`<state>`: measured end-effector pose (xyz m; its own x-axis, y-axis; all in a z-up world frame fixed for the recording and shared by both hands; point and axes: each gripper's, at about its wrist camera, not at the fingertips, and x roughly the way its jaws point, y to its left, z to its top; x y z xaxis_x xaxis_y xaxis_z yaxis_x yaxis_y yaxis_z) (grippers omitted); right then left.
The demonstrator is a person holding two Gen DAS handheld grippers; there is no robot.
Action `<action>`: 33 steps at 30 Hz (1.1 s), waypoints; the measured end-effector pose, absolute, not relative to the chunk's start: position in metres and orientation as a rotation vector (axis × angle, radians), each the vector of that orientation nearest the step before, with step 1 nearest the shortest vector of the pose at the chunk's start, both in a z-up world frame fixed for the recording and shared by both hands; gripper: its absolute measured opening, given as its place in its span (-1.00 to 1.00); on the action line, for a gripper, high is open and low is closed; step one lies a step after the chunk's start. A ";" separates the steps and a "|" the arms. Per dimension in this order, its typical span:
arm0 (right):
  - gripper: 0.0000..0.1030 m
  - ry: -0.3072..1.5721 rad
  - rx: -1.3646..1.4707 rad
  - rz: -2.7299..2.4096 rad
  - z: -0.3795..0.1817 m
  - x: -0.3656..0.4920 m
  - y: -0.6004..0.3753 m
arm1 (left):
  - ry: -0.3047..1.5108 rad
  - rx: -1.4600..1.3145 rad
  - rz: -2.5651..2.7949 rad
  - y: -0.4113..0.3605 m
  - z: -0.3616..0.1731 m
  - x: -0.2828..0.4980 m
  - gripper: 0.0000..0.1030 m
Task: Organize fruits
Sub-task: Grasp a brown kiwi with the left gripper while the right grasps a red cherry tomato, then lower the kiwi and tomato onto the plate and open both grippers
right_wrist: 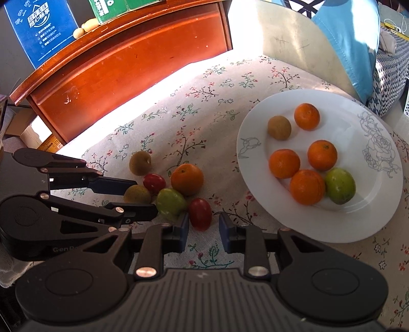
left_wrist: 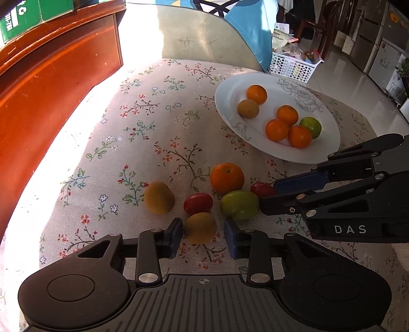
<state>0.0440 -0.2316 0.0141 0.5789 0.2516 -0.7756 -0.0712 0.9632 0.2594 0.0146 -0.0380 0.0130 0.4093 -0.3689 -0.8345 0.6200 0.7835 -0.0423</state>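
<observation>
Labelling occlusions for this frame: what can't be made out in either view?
- Left wrist view: far red cherry tomato is half hidden behind the right gripper fingers.
- Right wrist view: brown round fruit is partly covered by the left gripper.
- Green cardboard box print is cut off by the edge.

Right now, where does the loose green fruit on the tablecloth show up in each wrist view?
Left wrist view: the green fruit lies lower centre-right, just below the loose orange, next to the right hand-held gripper.
Right wrist view: the green fruit lies centre-left, just left of the red tomato between the right hand-held gripper's fingers.
Shared landmark: the white plate with a rose drawing.
</observation>
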 end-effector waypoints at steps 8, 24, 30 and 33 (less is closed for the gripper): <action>-0.64 0.933 0.212 0.201 0.014 0.042 -0.231 | 0.957 0.290 -0.623 -0.038 0.013 0.014 -0.50; -0.65 0.813 0.287 0.171 0.049 0.039 -0.254 | 0.870 0.186 -0.627 -0.043 0.057 0.018 -0.54; -0.65 0.734 0.341 0.079 0.071 0.037 -0.287 | 0.831 0.146 -0.646 -0.066 0.070 0.026 -0.54; -0.65 0.715 0.374 0.007 0.077 0.036 -0.307 | 0.826 0.145 -0.651 -0.080 0.070 0.031 -0.54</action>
